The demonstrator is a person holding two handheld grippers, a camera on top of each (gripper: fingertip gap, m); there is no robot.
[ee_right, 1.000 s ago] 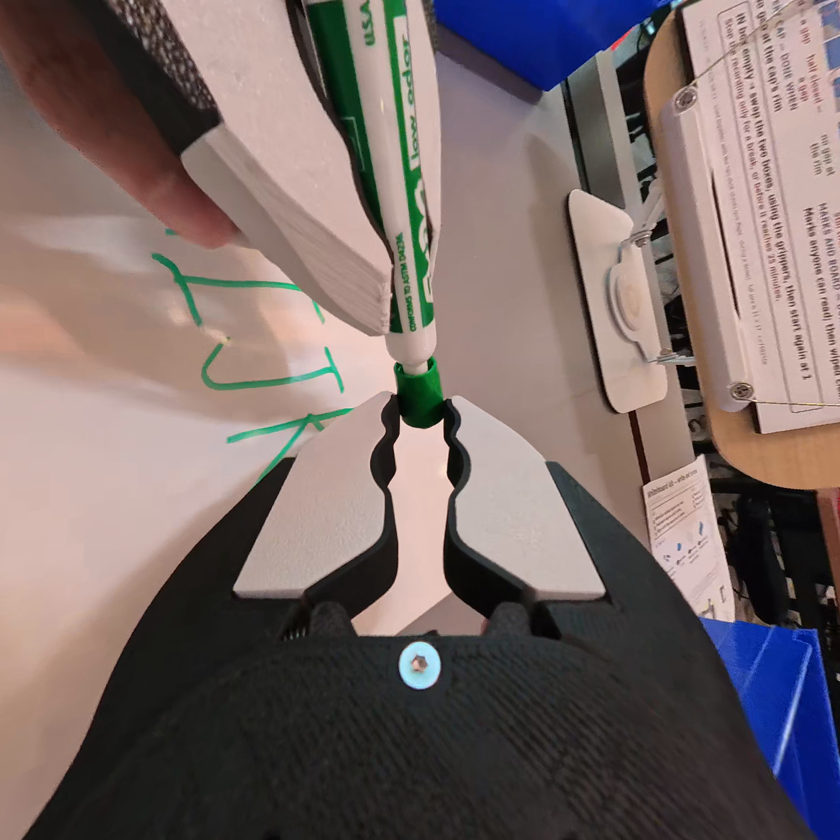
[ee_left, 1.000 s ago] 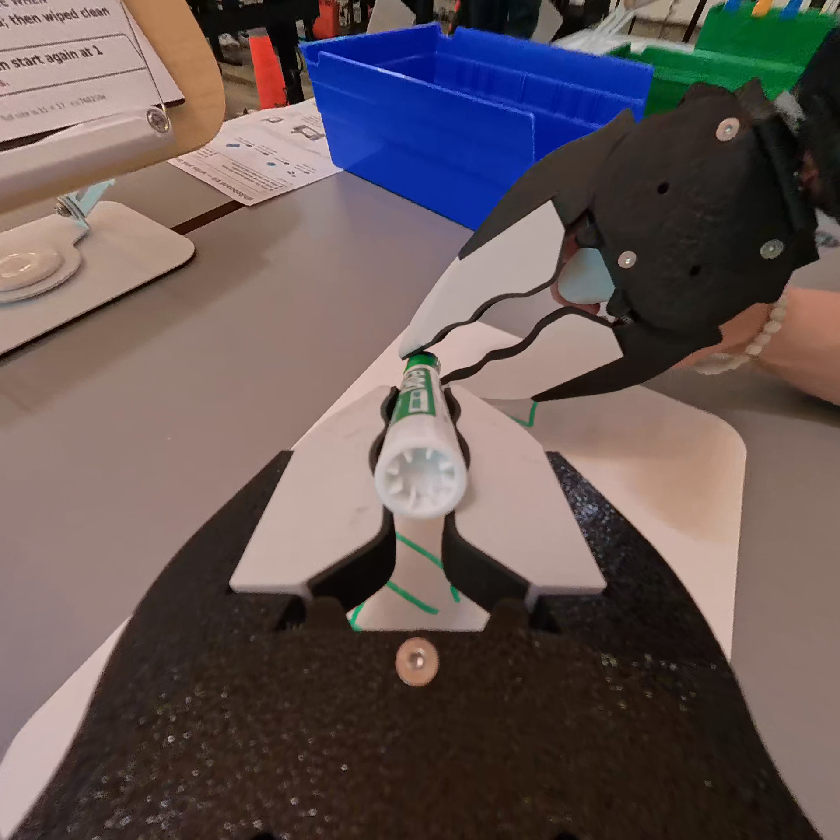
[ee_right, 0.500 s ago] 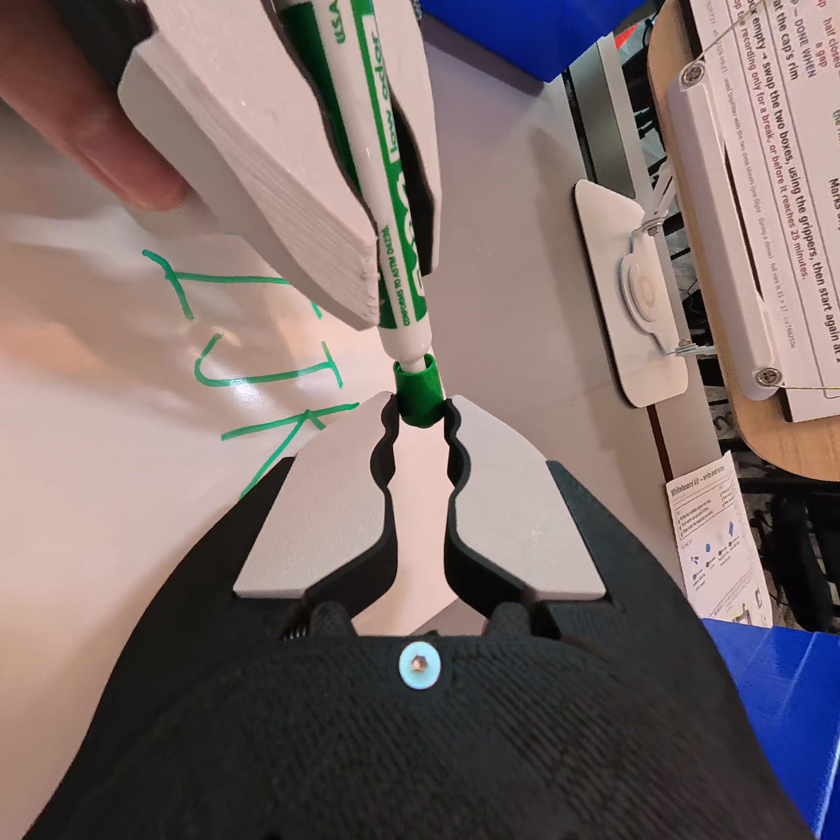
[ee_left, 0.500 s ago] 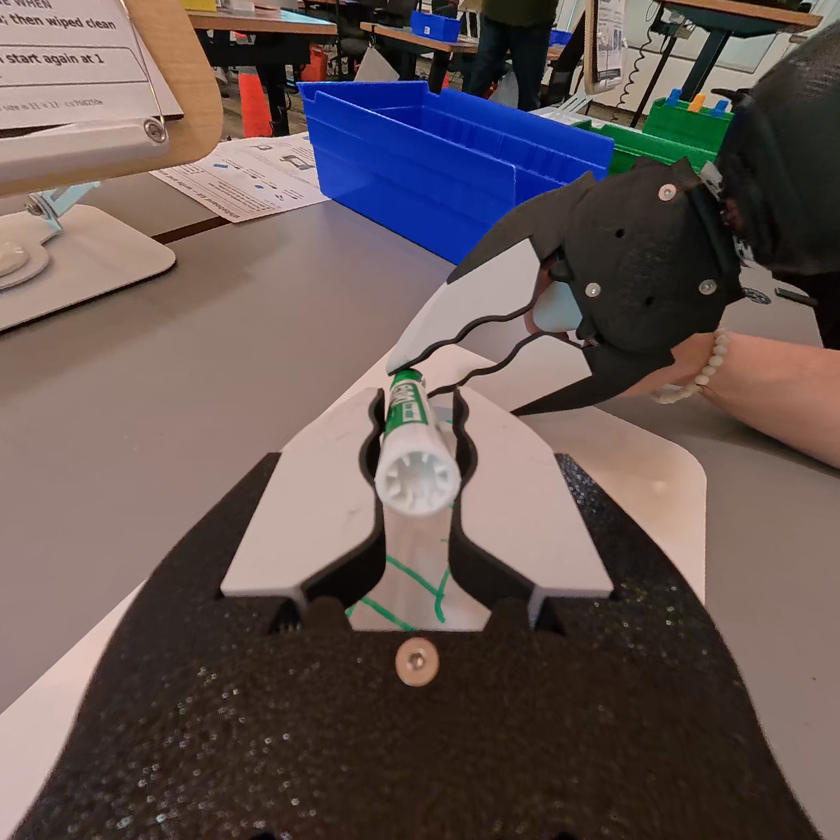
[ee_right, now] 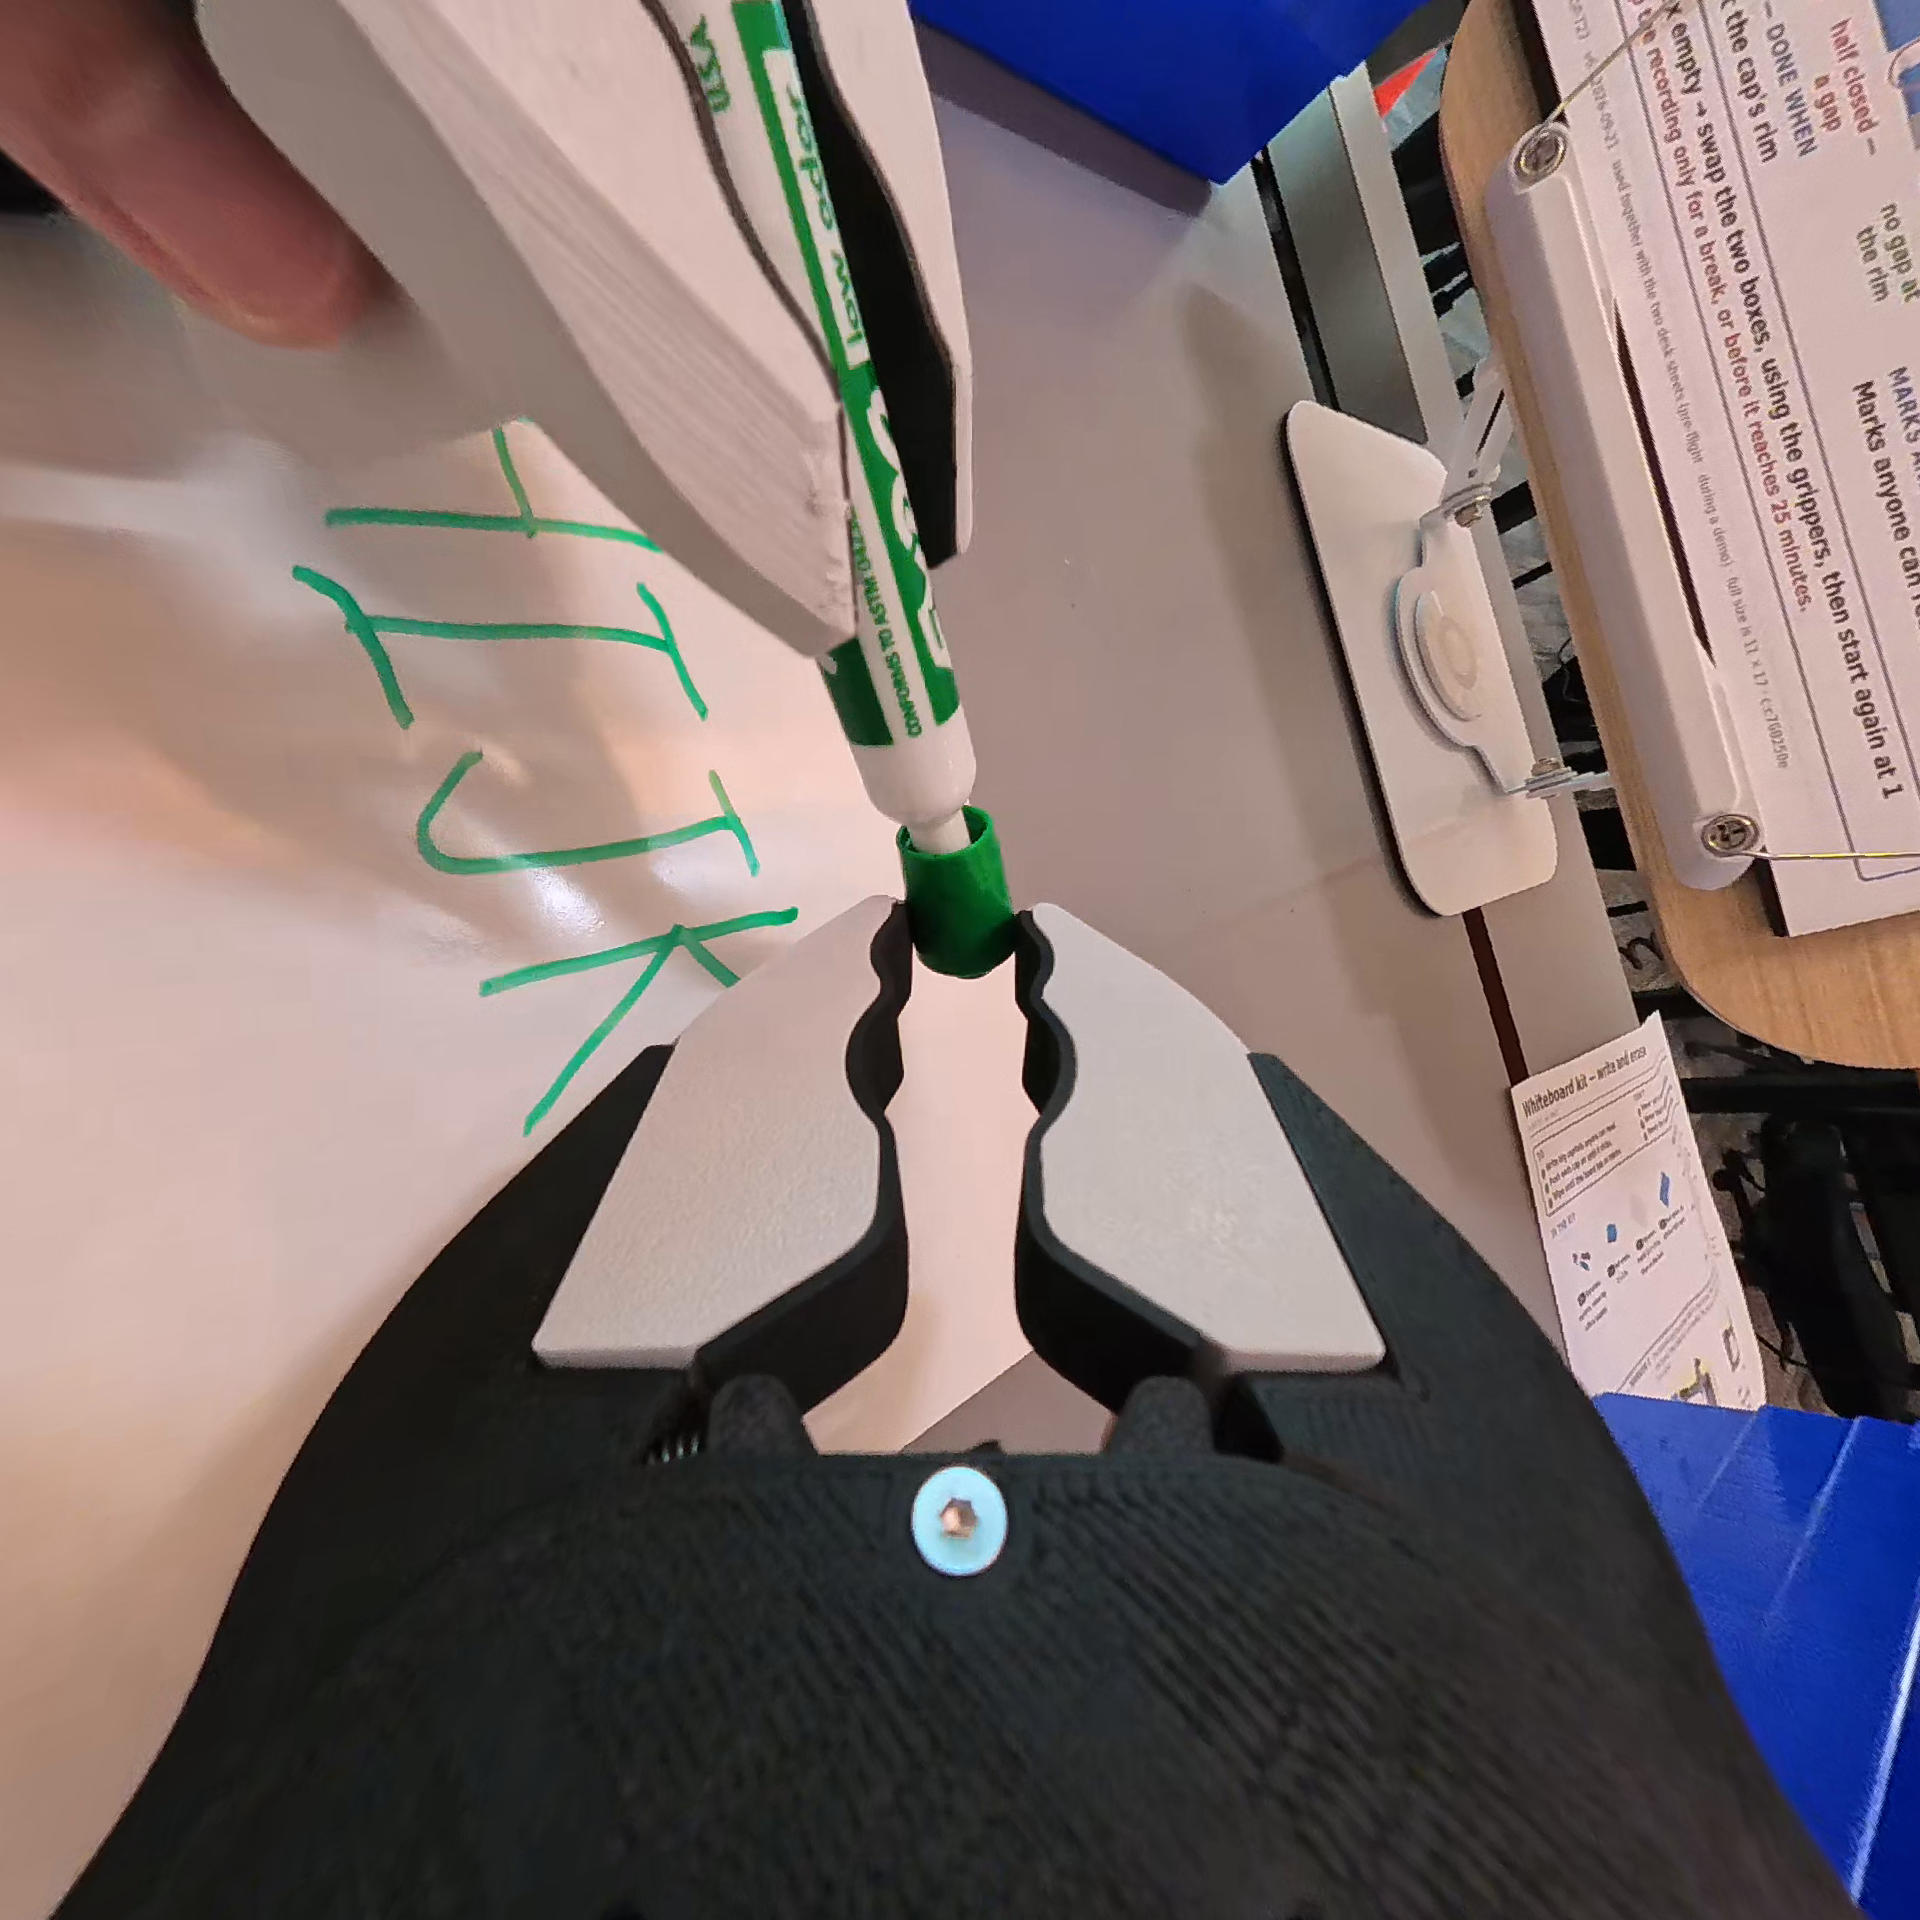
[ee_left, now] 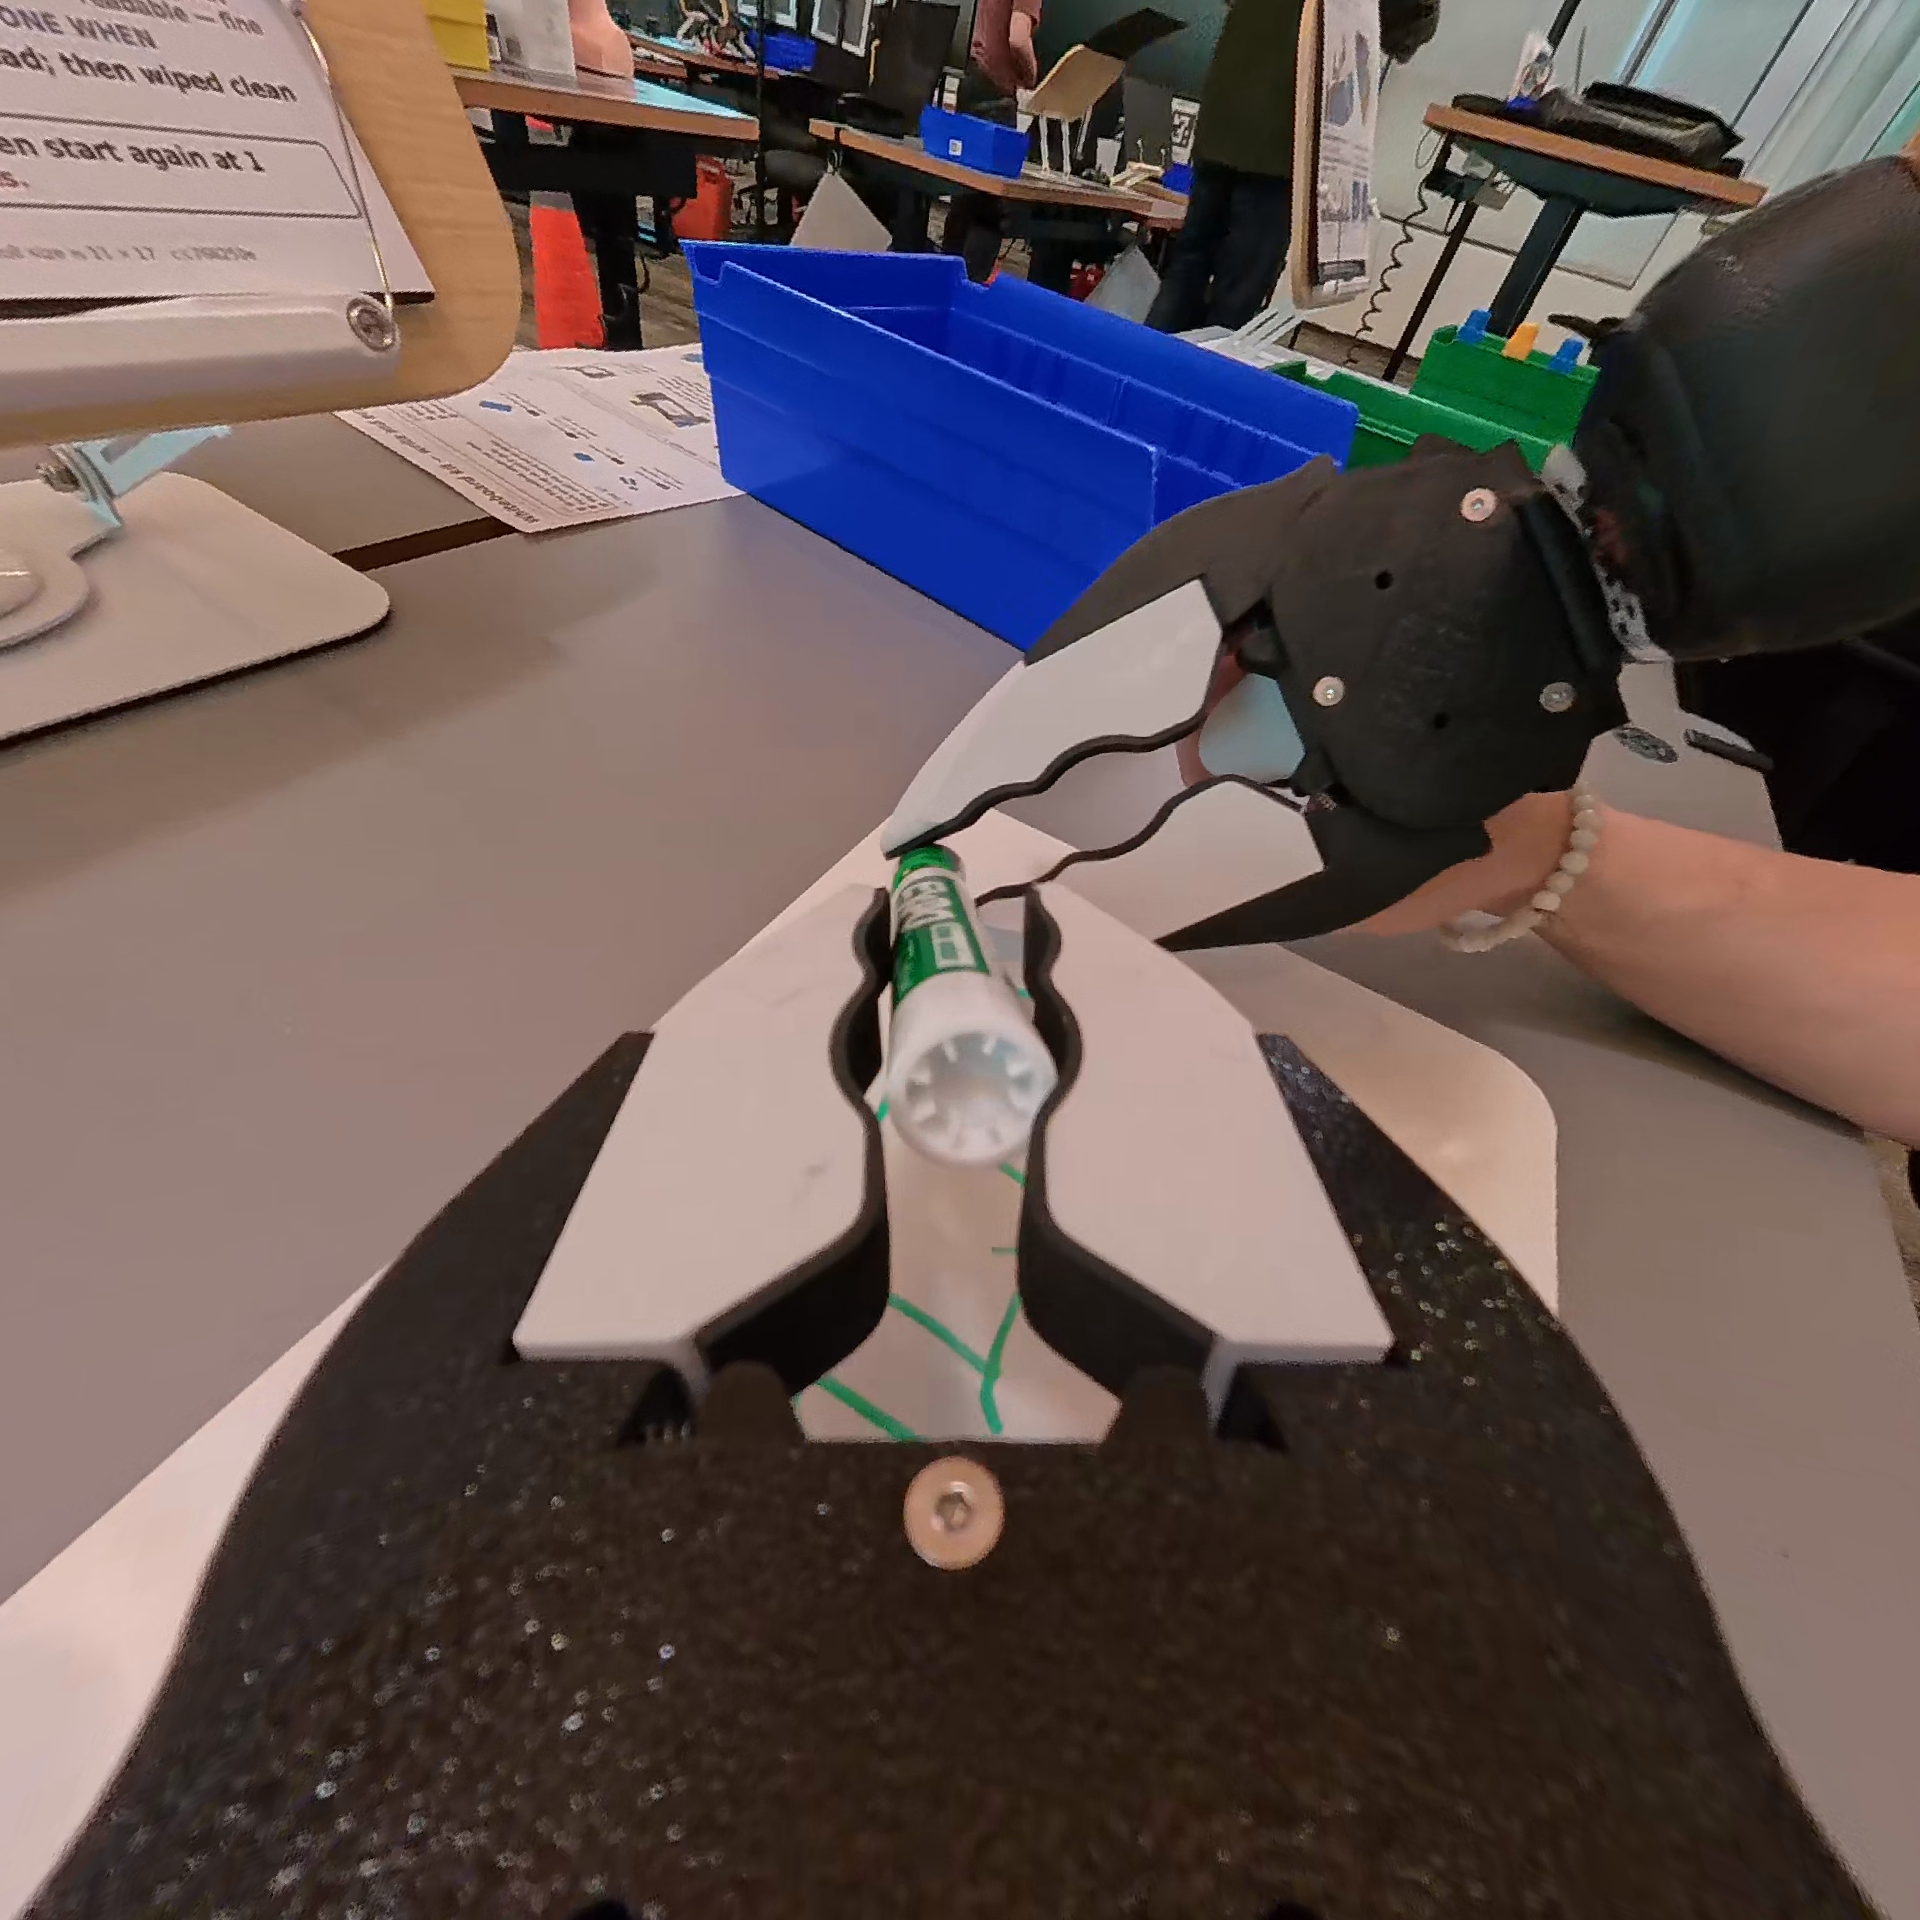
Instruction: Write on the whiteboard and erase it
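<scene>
My left gripper (ee_left: 951, 935) is shut on a white and green marker (ee_left: 940, 966), held about mid-barrel with its back end toward the camera. My right gripper (ee_right: 958, 925) is shut on the marker's green cap (ee_right: 954, 904) at its fingertips. The marker (ee_right: 883, 582) slants down into the cap's mouth, with its thin white neck showing at the rim. The left gripper (ee_right: 894, 582) reaches in from the top of the right wrist view. Both are above the whiteboard (ee_right: 208, 1143), which lies flat and bears green writing (ee_right: 582, 644). The right gripper (ee_left: 951, 868) comes in from the right.
A blue bin (ee_left: 935, 416) and a green bin (ee_left: 1455, 395) stand at the back of the grey table. An instruction sheet on a stand (ee_left: 156, 156) with a white base (ee_left: 156, 603) is at the left. A paper sheet (ee_left: 561, 436) lies behind.
The marker has tilted relative to the cap, and its thin neck now shows at the cap's mouth. Both grippers have stayed shut and shifted only slightly over the board.
</scene>
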